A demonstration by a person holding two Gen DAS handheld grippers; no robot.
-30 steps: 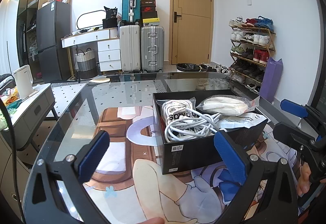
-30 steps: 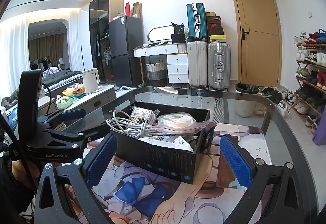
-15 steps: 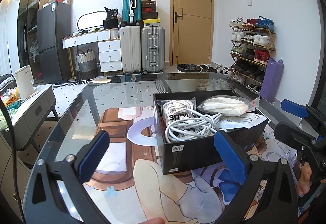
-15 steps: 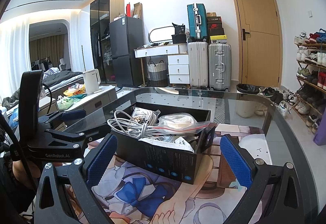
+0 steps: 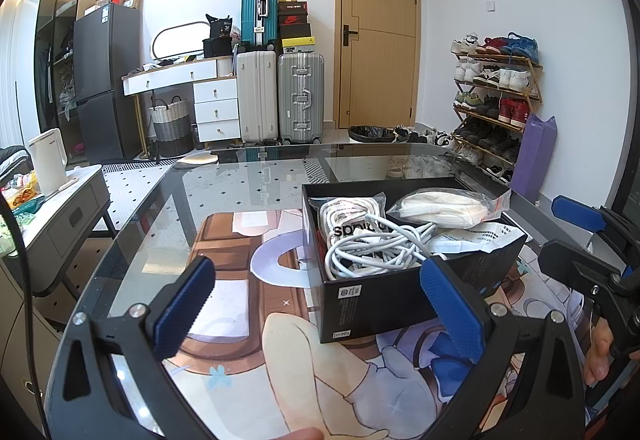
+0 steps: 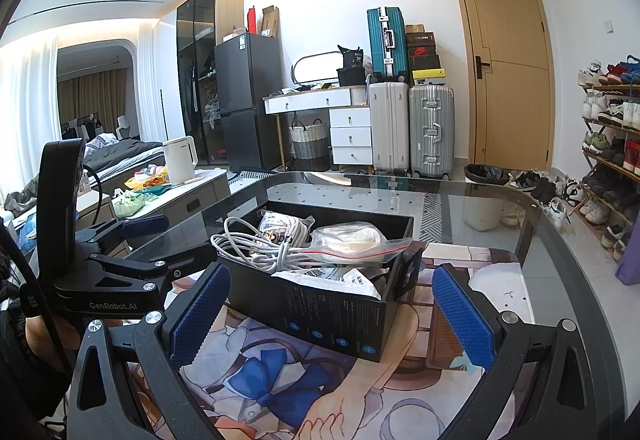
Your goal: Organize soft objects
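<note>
A black open box [image 5: 384, 304] [image 6: 320, 304] stands on the printed mat on the glass table. It holds a tangled white cable [image 5: 372, 248] [image 6: 256, 244], a bundled white cord [image 5: 348, 212] [image 6: 284, 228], a clear zip bag of white material [image 5: 444, 206] [image 6: 352, 240] and a printed white packet [image 5: 480, 236] [image 6: 332, 276]. My left gripper [image 5: 316, 304] is open and empty, just short of the box's near left side. My right gripper [image 6: 328, 312] is open and empty, facing the box's other side. Each gripper shows in the other's view, the right [image 5: 576, 240] and the left [image 6: 152, 244].
The printed mat [image 5: 248, 320] [image 6: 304, 388] covers the near part of the glass table [image 5: 240, 184] [image 6: 480, 208]. A grey side cabinet with a white kettle [image 5: 48, 160] stands left of the table. Suitcases, a door and a shoe rack [image 5: 496, 100] are beyond.
</note>
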